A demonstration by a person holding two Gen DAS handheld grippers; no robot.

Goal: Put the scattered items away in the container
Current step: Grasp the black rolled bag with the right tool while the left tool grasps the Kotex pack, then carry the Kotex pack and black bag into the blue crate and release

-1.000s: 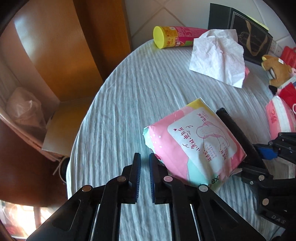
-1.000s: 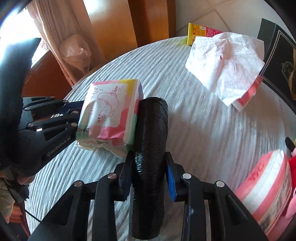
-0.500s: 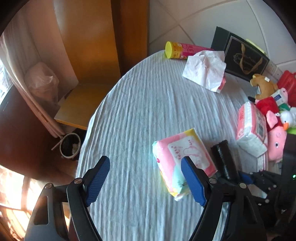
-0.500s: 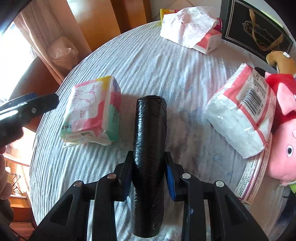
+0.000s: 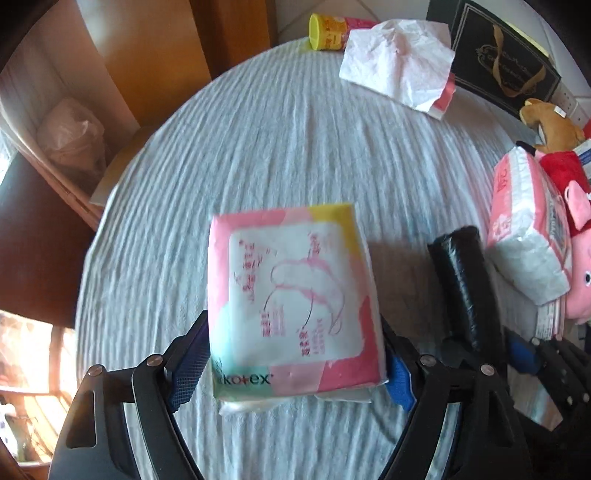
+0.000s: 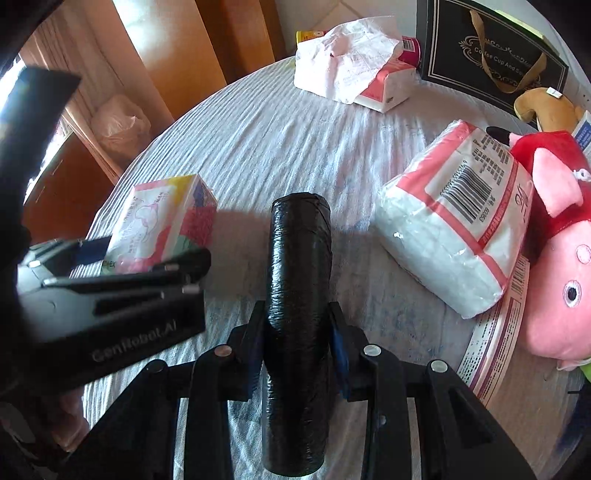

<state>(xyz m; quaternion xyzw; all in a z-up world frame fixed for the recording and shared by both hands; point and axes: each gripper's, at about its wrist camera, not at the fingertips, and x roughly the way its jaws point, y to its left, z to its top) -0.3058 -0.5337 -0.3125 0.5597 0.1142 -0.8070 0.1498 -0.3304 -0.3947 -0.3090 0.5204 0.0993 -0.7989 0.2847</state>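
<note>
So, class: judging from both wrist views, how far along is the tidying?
Done: nothing visibly; no container shows in either view.
In hand: the right gripper is shut on the black roll. The left gripper straddles the pink pad pack, jaws opening, no grip yet.
Left: the tissue pack, loose tissue, yellow-capped tube and plush toys lie on the tablecloth.

Pink, white and yellow soft pad packet, near left: "kotex". Black gripper body, left: "GenRobot.AI". Black gold-trimmed paper gift bag, far right: "Coffee Cup And S…", remainder hidden.
</note>
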